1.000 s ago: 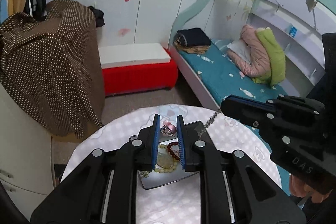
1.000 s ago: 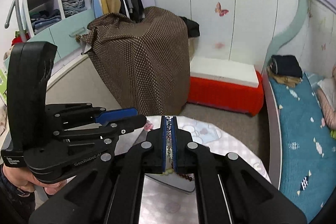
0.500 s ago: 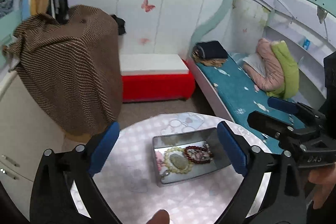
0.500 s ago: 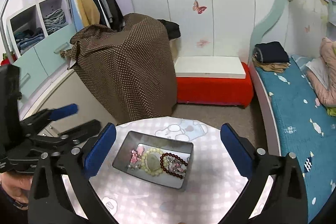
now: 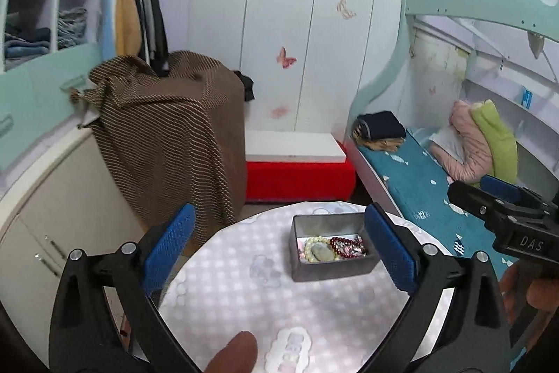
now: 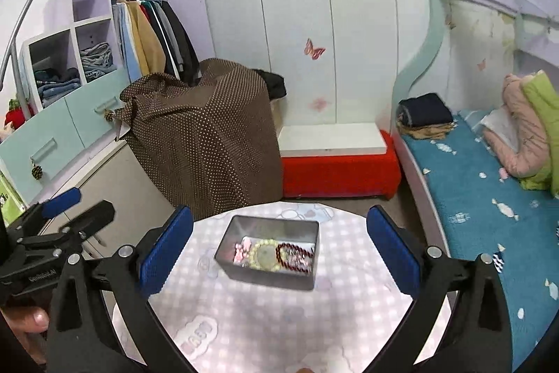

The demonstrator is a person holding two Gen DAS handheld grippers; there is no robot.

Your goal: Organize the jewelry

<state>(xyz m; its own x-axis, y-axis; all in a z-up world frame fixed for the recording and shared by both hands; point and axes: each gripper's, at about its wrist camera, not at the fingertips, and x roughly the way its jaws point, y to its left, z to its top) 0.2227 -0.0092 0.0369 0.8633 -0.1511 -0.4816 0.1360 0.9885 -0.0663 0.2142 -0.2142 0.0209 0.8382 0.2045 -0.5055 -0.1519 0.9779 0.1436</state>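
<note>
A grey metal tin (image 5: pixel 328 271) (image 6: pixel 244 273) stands on a round table with a pink checked cloth (image 5: pixel 244 296) (image 6: pixel 272 320). In it lie a pale bead bracelet (image 5: pixel 316 250) (image 6: pixel 262 257), a dark red bead bracelet (image 5: pixel 346 246) (image 6: pixel 293 258) and a small pink piece (image 6: pixel 242 250). My left gripper (image 5: pixel 279 254) is open and empty, held back from the tin. My right gripper (image 6: pixel 279 254) is open and empty too, above the near side of the tin. It also shows at the right edge of the left wrist view (image 5: pixel 503 208).
Beyond the table are a brown dotted cloth over a box (image 6: pixel 209 135), a red bench with a white top (image 6: pixel 335 163), a bed with a teal mattress (image 6: pixel 482 198) and a wardrobe (image 6: pixel 87 86). A fingertip (image 5: pixel 234 353) shows at the bottom edge.
Both grippers were shut on jewelry over the tin, then opened. The pieces now lie in the tin. Both grippers have drawn back and up from it.
</note>
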